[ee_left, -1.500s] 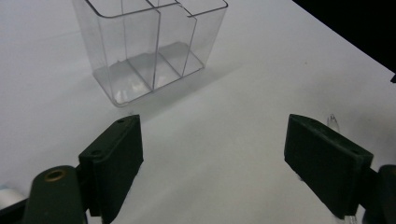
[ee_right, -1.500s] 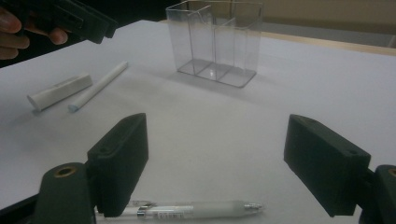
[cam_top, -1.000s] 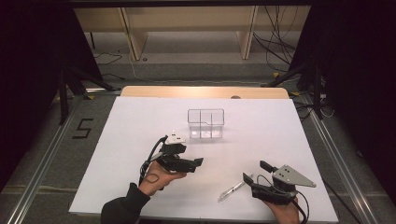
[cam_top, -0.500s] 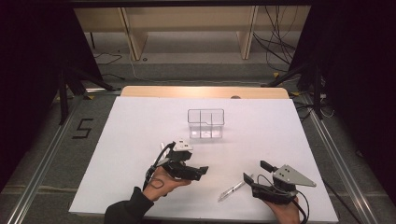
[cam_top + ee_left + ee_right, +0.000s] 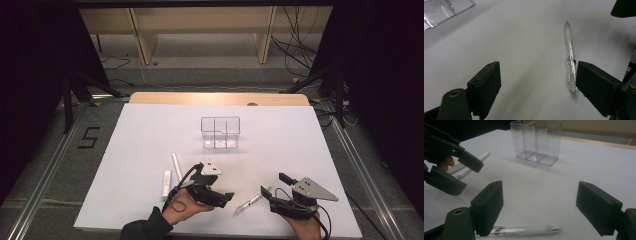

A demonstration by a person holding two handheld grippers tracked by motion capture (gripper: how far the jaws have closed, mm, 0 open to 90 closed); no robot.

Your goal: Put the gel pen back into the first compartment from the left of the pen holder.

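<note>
On the white tabletop [image 5: 150, 135] the left tongs [image 5: 226, 197] have swung toward the pen [image 5: 248, 204], jaws wide beside it. It lies flat; right tongs [image 5: 265, 191] gape too. A grab looks imminent.

We recorded both hand-held grippers low over the near edge of the table, the forearms entering from the bottom of the high view. The left gripper [image 5: 226, 198] was carried by the left hand [image 5: 181, 206], a dark sleeve covering the forearm; it pointed toward the person's right, and its cable looped beside the hand. Its two black jaws stood wide apart and held nothing. The right gripper [image 5: 263, 190] sat in the right hand [image 5: 306, 226], pointing toward the person's left, the grey three-cornered plate lying on top. Its jaws likewise stood wide apart and empty. The two grippers faced each other, near but not touching.
</note>
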